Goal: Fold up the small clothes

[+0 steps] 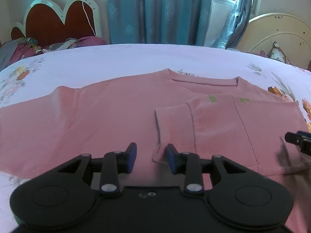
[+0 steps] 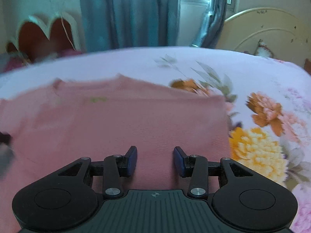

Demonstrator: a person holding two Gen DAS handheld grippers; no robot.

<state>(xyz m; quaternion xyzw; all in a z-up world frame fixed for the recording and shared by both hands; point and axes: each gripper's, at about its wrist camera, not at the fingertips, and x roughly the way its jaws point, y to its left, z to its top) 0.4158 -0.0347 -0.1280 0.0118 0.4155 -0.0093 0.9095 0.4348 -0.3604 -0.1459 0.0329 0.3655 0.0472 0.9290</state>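
A pink sweater (image 1: 108, 112) lies flat on the floral bedsheet (image 1: 124, 58), neckline (image 1: 204, 82) toward the far side. Its right sleeve is folded inward over the body, the ribbed cuff (image 1: 175, 124) lying just ahead of my left gripper (image 1: 150, 158). The left gripper is open and empty, low over the sweater, its right pad beside the cuff's lower corner. My right gripper (image 2: 155, 160) is open and empty over the sweater's right part (image 2: 136, 120), near its folded right edge. The right gripper's tip also shows in the left wrist view (image 1: 299, 141).
The sheet with orange and yellow flowers (image 2: 256, 151) extends right of the sweater. A red heart-shaped headboard (image 1: 58, 21) with piled clothes (image 1: 25, 46) is at the far left. Blue curtains (image 1: 155, 11) and a cream headboard (image 1: 279, 33) stand behind the bed.
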